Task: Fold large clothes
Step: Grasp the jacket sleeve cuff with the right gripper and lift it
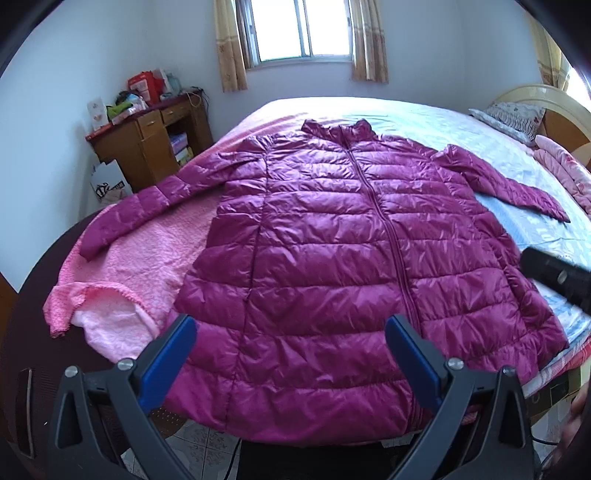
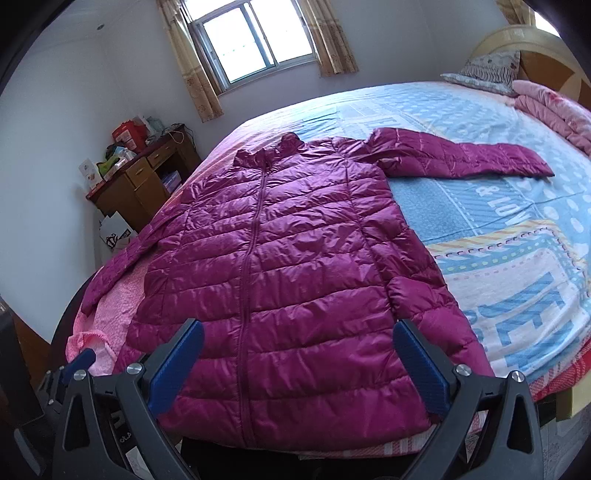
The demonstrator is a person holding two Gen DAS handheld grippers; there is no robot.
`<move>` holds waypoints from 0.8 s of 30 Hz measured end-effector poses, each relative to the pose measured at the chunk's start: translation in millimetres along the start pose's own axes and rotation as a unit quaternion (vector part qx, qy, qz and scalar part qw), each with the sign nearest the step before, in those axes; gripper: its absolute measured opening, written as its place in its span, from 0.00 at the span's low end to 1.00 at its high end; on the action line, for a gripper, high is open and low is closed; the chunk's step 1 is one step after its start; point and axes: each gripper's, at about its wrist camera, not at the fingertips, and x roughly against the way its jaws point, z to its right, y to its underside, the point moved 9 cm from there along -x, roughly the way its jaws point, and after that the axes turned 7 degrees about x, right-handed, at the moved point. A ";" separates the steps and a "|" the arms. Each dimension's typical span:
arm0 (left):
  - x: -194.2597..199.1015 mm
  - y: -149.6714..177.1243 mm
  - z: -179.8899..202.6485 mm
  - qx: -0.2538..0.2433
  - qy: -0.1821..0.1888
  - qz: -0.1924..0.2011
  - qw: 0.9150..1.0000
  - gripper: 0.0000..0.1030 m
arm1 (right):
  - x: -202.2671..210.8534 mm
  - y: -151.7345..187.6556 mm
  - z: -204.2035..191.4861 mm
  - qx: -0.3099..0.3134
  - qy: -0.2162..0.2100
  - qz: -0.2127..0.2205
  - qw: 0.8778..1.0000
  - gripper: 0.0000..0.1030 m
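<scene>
So the magenta puffer jacket (image 1: 332,258) is laid out flat on the bed (image 2: 498,229), front side up and zipped closed, collar pointing toward the window (image 1: 303,29) and the hem hanging a bit over the bed's near edge. Both sleeves are spread out away from the jacket body: one runs off toward the wooden desk (image 1: 147,144) side and lies on the pink blanket (image 1: 147,266), the other stretches across the blue patterned sheet (image 2: 461,206) toward the headboard (image 2: 535,48) end of the bed. The left gripper (image 1: 291,354) is hovering just above the jacket's hem, roughly over the half nearer the desk, with its blue-padded fingers (image 1: 173,354) spread wide and nothing between them. The right gripper (image 2: 299,354) is in about the same spot relative to the jacket, over the hem near the zipper line, jaws also wide apart and holding nothing, not touching the fabric as far as I can tell. In the left wrist view you can see a dark bit of the other tool poking in past the jacket's side toward the headboard. Past the jacket, up at the headboard end, there's a patterned pillow (image 2: 484,70) and a folded pink quilt (image 2: 557,110). The desk beyond the jacket's collar corner has a pile of clutter (image 1: 144,92) on top.
</scene>
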 end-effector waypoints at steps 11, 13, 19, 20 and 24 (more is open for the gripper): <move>-35.2 -85.0 -20.2 -0.005 -0.058 0.064 0.996 1.00 | -6.5 -75.1 172.8 -0.147 0.044 0.064 0.986 0.68; -46.0 -96.8 -26.6 0.006 -0.065 0.063 0.996 1.00 | -3.5 -89.4 223.3 -0.194 0.061 0.082 0.976 0.68; -88.4 -118.0 -37.6 0.038 -0.087 0.062 0.994 1.00 | -1.2 -119.5 376.1 -0.332 0.119 0.129 0.927 0.68; -97.5 -120.3 -37.5 0.040 -0.093 0.060 0.993 1.00 | -3.6 -121.6 389.1 -0.336 0.130 0.128 0.924 0.68; -130.7 -122.0 -33.2 0.041 -0.106 0.036 0.993 1.00 | -27.5 -123.3 426.0 -0.355 0.159 0.104 0.915 0.68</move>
